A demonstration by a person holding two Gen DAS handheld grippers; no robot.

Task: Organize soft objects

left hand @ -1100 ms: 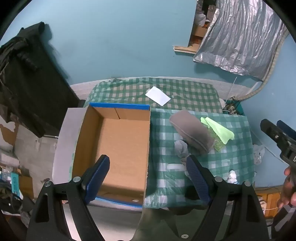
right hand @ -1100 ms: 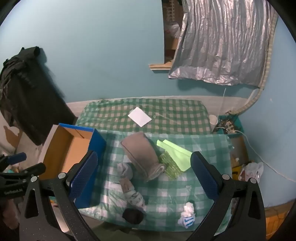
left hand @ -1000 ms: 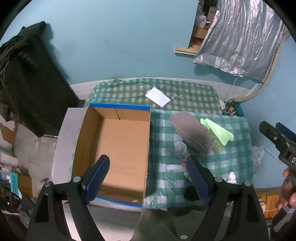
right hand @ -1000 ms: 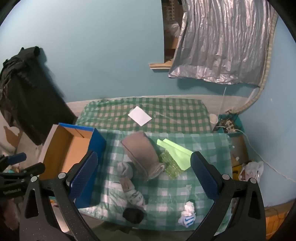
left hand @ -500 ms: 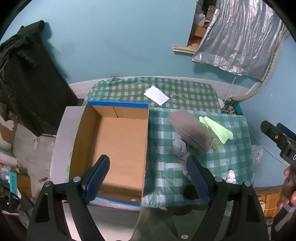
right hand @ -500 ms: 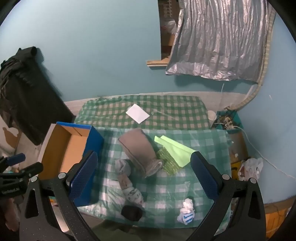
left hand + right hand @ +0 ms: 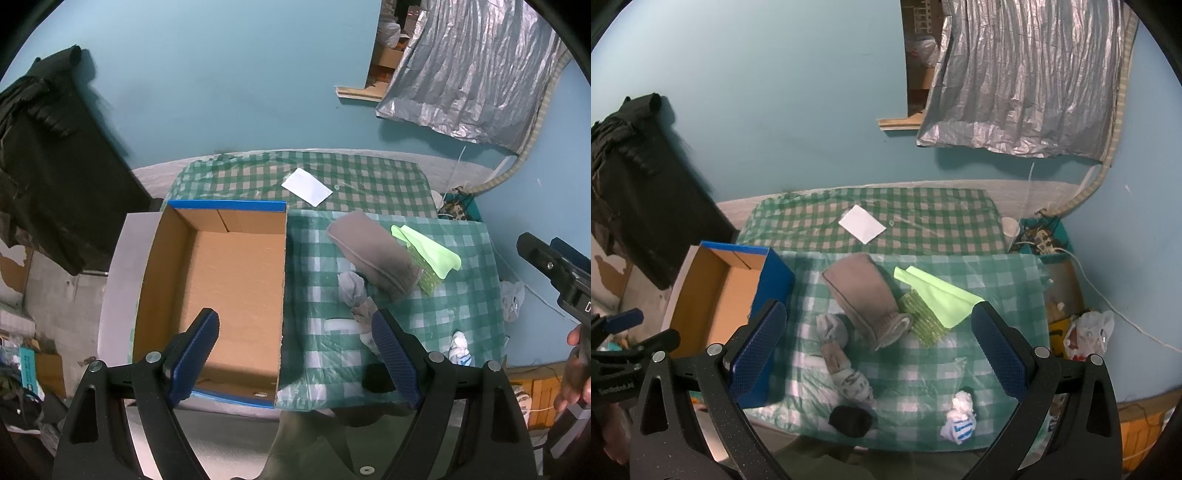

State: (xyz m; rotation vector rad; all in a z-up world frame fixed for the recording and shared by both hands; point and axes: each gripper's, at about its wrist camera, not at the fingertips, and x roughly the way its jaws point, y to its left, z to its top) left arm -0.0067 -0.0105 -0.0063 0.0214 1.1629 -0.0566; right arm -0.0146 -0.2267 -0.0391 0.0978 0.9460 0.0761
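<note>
An open cardboard box point(image 7: 225, 280) with blue sides stands empty on the left of the checked tablecloth; it also shows in the right wrist view point(image 7: 713, 295). Soft things lie to its right: a folded grey-brown cloth point(image 7: 866, 299), a lime green cloth point(image 7: 938, 291), a grey sock ball point(image 7: 833, 326), a patterned sock point(image 7: 849, 378), a black sock ball point(image 7: 849, 421) and a white-and-blue sock ball point(image 7: 958, 419). My left gripper point(image 7: 295, 354) is open and empty, high above the box's near edge. My right gripper point(image 7: 879, 345) is open and empty, high above the socks.
A white paper sheet point(image 7: 862, 223) lies on the far part of the green checked table point(image 7: 934, 218). A black garment point(image 7: 631, 184) hangs at left. A silver foil curtain point(image 7: 1019, 81) hangs at the back right. Clutter and a plastic bag point(image 7: 1087, 332) lie on the floor at right.
Both views have shifted slightly; the table things sit a little lower and left in the frames. Both grippers stay open and nothing on the table has moved.
</note>
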